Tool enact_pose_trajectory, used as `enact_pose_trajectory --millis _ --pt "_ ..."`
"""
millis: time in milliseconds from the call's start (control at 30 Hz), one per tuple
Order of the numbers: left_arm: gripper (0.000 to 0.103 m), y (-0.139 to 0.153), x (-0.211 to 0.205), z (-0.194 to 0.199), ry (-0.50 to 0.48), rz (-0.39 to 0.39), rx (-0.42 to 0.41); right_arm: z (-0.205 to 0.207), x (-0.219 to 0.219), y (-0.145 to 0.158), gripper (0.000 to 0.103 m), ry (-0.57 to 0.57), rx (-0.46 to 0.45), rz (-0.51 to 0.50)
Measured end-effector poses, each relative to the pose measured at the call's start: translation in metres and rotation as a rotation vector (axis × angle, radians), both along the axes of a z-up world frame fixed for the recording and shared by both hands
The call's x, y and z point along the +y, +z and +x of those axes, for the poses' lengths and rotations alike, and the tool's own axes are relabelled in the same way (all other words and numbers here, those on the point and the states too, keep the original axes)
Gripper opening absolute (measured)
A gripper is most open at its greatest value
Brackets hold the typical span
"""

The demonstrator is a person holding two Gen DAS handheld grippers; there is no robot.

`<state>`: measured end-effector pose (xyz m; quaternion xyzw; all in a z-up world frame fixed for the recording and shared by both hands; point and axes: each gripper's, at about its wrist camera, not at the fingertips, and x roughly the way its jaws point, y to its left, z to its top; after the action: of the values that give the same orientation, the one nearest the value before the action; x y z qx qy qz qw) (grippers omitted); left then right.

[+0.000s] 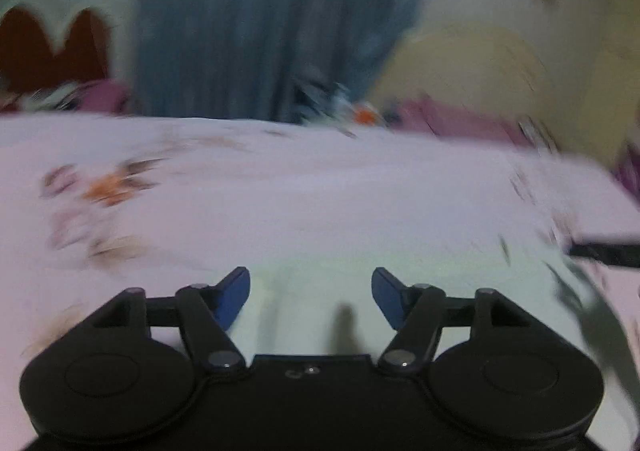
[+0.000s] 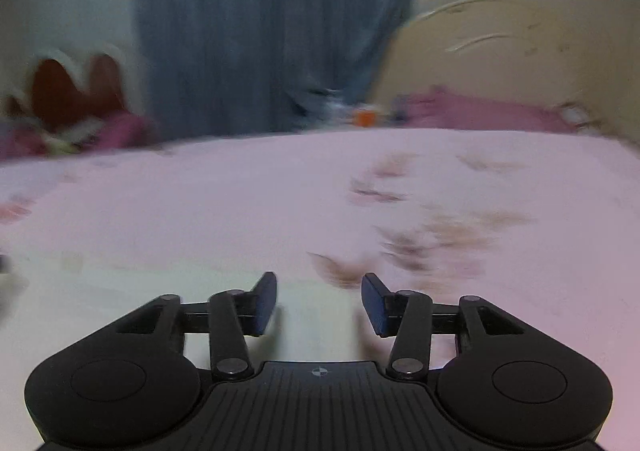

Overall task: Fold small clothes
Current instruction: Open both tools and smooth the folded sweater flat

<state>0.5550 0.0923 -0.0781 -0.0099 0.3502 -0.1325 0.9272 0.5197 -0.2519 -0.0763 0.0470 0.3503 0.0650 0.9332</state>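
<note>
Left gripper [image 1: 311, 297]: the two blue pads stand wide apart, and nothing is between them. Under the gap I see only pale cloth.
Right gripper [image 2: 319, 303]: the pads are apart, a little narrower than on the left, and nothing is held. They hang just above the same pale surface.
Cloth [image 1: 304, 291]: a pale, slightly greenish piece lies flat directly under both grippers, at the near edge of the bed. I judge this is the small garment to fold, but the blur hides its edges and its shape, so I cannot tell how many folds it has.
Bed sheet [image 2: 240, 203]: pink-white with brown and orange flower prints; it fills the middle of both views and carries the cloth.
Dark object [image 1: 604, 249]: a black bar at the right edge of the left view, lying above the sheet. Possibly it is part of the other gripper; I cannot tell.
Far side: a pink pillow [image 2: 480, 111] against a cream headboard [image 2: 500, 51], a blue curtain [image 1: 260, 23] behind the bed, and small things with an orange spot [image 2: 364, 117] near it.
Step in hand: in my judgement, between two folds; both grippers are free and no edge is lifted.
Next move: it calls for finding an edge or a corner of the cloth, lowering the pads around it, and closing on one layer only, without catching the sheet.
</note>
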Motion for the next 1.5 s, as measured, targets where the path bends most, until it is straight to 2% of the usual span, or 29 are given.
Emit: enact_pose_trajectory --millis 67,133,233,300,333,367,433,500,567,633,733,833,933,1000,1100,1167,1233,1333,1400,1467,1500 --pt "0.063 -0.003 -0.027 0.000 -0.087 0.018 0.010 0.001 0.035 -0.003 0.046 0.108 0.002 -0.020" --pt "0.063 -0.009 -0.044 0.001 -0.127 0.016 0.030 0.002 0.065 -0.007 0.046 0.179 0.013 -0.018" --pt "0.064 -0.020 -0.050 0.004 -0.119 0.019 0.063 0.005 0.088 -0.017 0.046 0.210 0.030 -0.027" --pt "0.065 -0.023 -0.038 0.006 -0.075 0.035 0.047 0.007 0.085 -0.022 0.046 0.222 0.035 -0.047" --pt "0.064 -0.024 -0.031 0.006 -0.031 0.072 0.033 0.008 0.078 -0.024 0.046 0.202 0.031 -0.077" --pt "0.063 -0.026 -0.022 0.007 0.001 0.092 0.027 0.008 0.069 -0.025 0.046 0.153 0.030 -0.100" --pt "0.064 -0.029 -0.007 0.008 0.000 0.056 0.030 0.015 0.037 -0.031 0.046 -0.003 0.057 -0.134" --pt "0.064 -0.027 -0.007 0.007 -0.018 0.075 0.028 0.020 0.006 -0.035 0.046 -0.073 0.077 -0.088" --pt "0.063 -0.019 -0.008 0.002 0.000 0.077 0.022 0.018 0.002 -0.029 0.046 -0.066 0.085 -0.098" --pt "0.068 -0.007 -0.013 -0.009 -0.001 0.032 -0.010 0.007 0.005 -0.014 0.047 -0.053 0.049 -0.101" --pt "0.069 -0.002 -0.029 -0.029 -0.048 -0.031 -0.028 -0.018 0.026 0.000 0.047 0.059 0.012 -0.041" --pt "0.068 -0.005 -0.052 -0.053 -0.114 -0.038 -0.022 -0.043 0.048 -0.003 0.047 0.181 0.034 0.007" --pt "0.068 -0.019 -0.065 -0.066 -0.145 0.010 0.006 -0.056 0.068 -0.012 0.046 0.267 0.062 0.006" --pt "0.069 -0.028 -0.064 -0.067 -0.138 0.037 0.011 -0.062 0.071 -0.019 0.046 0.258 0.060 -0.038" --pt "0.069 -0.028 -0.057 -0.069 -0.112 0.046 0.006 -0.059 0.055 -0.022 0.046 0.107 0.050 -0.099" --pt "0.066 -0.022 -0.055 -0.073 -0.091 0.027 0.017 -0.057 0.045 -0.021 0.046 0.031 0.075 -0.061" --pt "0.065 -0.013 -0.057 -0.080 -0.098 -0.009 0.009 -0.062 0.048 -0.012 0.046 0.047 0.058 -0.018" --pt "0.066 -0.010 -0.068 -0.095 -0.130 -0.018 -0.001 -0.081 0.065 0.002 0.046 0.151 0.014 0.025" --pt "0.066 -0.018 -0.075 -0.098 -0.136 0.003 0.028 -0.084 0.076 -0.003 0.046 0.192 0.044 0.006" --pt "0.066 -0.025 -0.077 -0.102 -0.132 0.041 0.027 -0.083 0.079 -0.017 0.046 0.171 0.098 -0.051" --pt "0.066 -0.027 -0.076 -0.104 -0.129 0.050 0.021 -0.085 0.074 -0.019 0.046 0.155 0.090 -0.039"
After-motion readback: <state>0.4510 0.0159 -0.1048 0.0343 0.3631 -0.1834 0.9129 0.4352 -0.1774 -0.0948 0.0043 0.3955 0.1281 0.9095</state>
